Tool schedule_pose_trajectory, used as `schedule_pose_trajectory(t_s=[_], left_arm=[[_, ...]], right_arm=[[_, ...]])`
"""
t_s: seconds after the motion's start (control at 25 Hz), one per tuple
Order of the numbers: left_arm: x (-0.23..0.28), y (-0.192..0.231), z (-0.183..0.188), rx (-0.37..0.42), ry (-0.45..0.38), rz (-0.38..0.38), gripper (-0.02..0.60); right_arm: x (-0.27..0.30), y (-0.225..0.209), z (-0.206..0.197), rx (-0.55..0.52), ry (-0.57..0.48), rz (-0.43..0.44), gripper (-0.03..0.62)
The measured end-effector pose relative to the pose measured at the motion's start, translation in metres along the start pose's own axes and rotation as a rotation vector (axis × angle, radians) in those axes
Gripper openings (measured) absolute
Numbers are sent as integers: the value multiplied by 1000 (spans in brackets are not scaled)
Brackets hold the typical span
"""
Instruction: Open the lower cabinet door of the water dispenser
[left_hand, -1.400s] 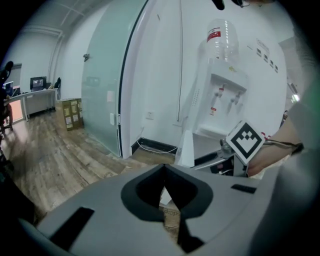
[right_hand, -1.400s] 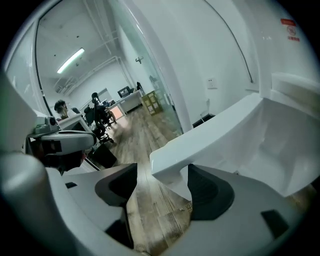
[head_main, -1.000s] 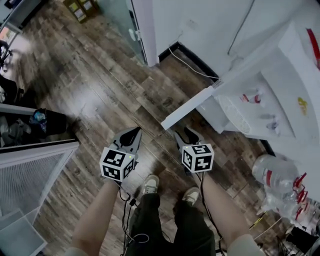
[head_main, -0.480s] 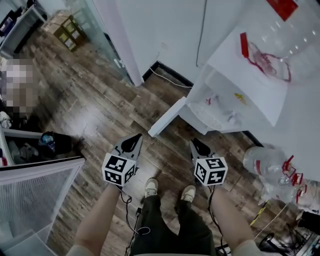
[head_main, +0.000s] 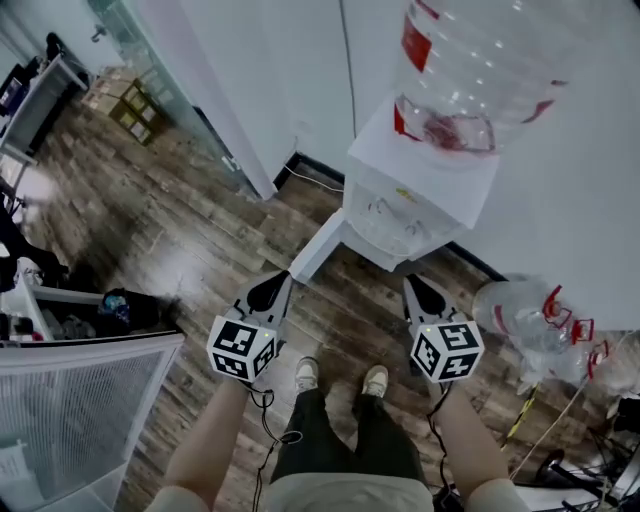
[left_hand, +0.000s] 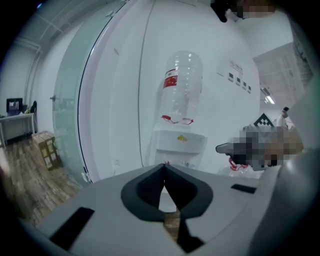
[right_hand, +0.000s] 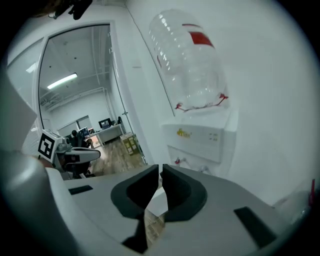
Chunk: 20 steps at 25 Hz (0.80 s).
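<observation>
**Door's wide open, and we're up and away from it**

The white door (head_main: 318, 247) hangs off the dispenser (head_main: 420, 195) at its lower front. From above we see a long, thin, flat slab edge running on a diagonal. Its free end points down-left across the wood-plank floor (head_main: 150, 200), just ahead of the left gripper (head_main: 280, 281). The dispenser is a smooth white box, with a clear ribbed bottle (head_main: 470, 70) upended on top. The left gripper's jaws meet at the tips, with nothing in them. The right gripper (head_main: 412, 287) has just been closing. Its dark pads are all but together, with only a sliver between them, and it holds nothing. Against a second ago, both grippers have come up off the door. We now look down from higher, the bottle has come into sight, and the door stands open as before.
</observation>
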<state>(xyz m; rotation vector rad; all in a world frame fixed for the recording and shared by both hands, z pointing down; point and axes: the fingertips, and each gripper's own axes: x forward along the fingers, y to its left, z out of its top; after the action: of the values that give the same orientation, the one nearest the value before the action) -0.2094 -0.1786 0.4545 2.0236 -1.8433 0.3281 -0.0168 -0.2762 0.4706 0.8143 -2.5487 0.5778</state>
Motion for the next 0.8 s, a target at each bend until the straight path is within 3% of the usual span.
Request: schedule_pose_trajectory(t_s=[0.12, 0.4, 0.8], left_arm=[[-21, -23, 40, 37, -43, -3, 5], [-66, -65, 125, 93, -137, -34, 5], [-124, -125, 230, 244, -275, -91, 5]], right_arm=[[-46, 2, 33, -37, -31, 17, 6], [-143, 15, 109, -114, -154, 23, 6], [-248, 45, 178, -191, -296, 36, 6]])
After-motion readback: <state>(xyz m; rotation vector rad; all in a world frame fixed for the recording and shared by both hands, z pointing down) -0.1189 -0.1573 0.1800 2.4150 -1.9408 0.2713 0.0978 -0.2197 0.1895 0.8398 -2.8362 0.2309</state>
